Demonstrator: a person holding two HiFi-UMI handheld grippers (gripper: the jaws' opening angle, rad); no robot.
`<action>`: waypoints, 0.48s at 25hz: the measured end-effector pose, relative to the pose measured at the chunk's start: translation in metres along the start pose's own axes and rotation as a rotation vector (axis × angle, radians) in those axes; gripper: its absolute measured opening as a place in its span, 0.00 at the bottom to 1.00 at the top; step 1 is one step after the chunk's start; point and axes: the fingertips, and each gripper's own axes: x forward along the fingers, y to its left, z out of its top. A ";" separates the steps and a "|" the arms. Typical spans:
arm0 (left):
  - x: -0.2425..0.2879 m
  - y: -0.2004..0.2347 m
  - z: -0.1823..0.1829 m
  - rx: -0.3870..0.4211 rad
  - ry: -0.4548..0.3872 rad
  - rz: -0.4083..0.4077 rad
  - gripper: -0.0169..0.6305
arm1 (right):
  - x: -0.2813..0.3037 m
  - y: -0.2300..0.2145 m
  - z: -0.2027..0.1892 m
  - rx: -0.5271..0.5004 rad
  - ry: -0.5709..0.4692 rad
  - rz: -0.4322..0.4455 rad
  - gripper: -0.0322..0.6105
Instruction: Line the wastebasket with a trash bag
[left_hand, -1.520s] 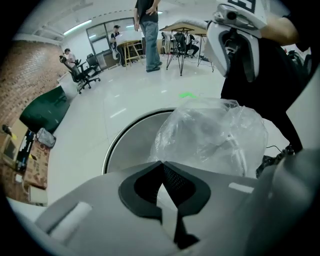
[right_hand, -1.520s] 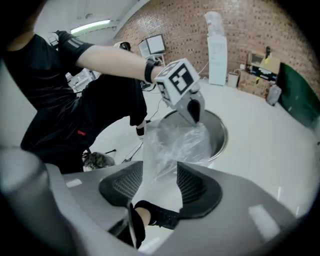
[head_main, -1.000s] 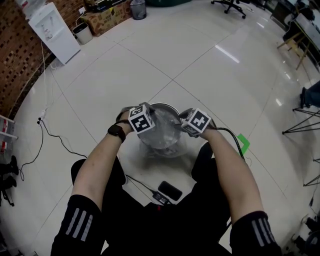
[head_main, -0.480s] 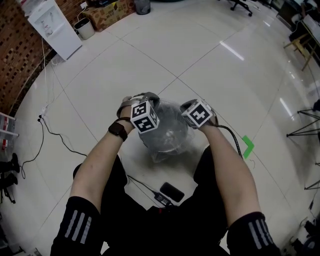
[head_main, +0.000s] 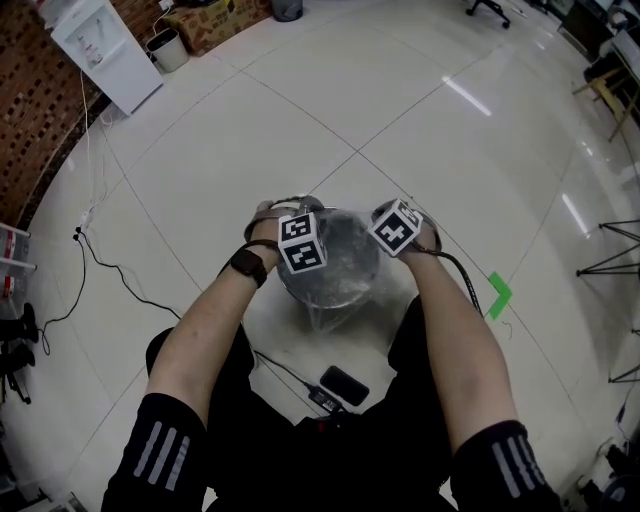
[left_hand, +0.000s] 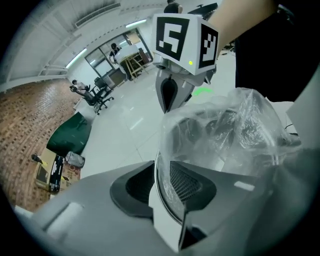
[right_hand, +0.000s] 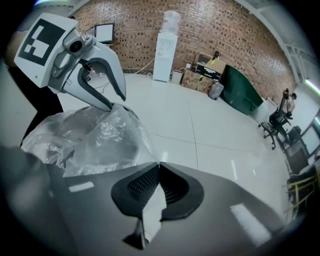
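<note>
Fingers (left_hand: 131, 186) of the left gripper (left_hand: 162, 187) have just parted to a narrow gap. The wastebasket (left_hand: 157, 170) rim and the clear trash bag (left_hand: 235, 125) film stand between them, unpressed. In the right gripper view, the right gripper (right_hand: 159, 167) has its ribbed dark pads closed together, pinching a tapering corner of the crinkled, glossy film. In the head view, both hands have shifted since a second ago. The trash bag now billows over the round, silvery wastebasket, with loose film spilling onto the shiny white tile floor (head_main: 200, 150) at its near side. The wastebasket stands upright before the person's knees, mouth up, long axis vertical.
</note>
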 end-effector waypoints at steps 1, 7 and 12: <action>0.006 -0.003 -0.004 0.006 0.015 -0.009 0.17 | 0.005 0.000 -0.004 0.001 0.017 0.000 0.06; 0.012 -0.003 0.004 -0.021 -0.035 -0.004 0.06 | 0.006 -0.005 0.008 -0.009 -0.080 0.013 0.06; -0.019 0.024 0.019 -0.042 -0.098 0.074 0.02 | -0.022 -0.019 0.045 0.045 -0.274 0.004 0.06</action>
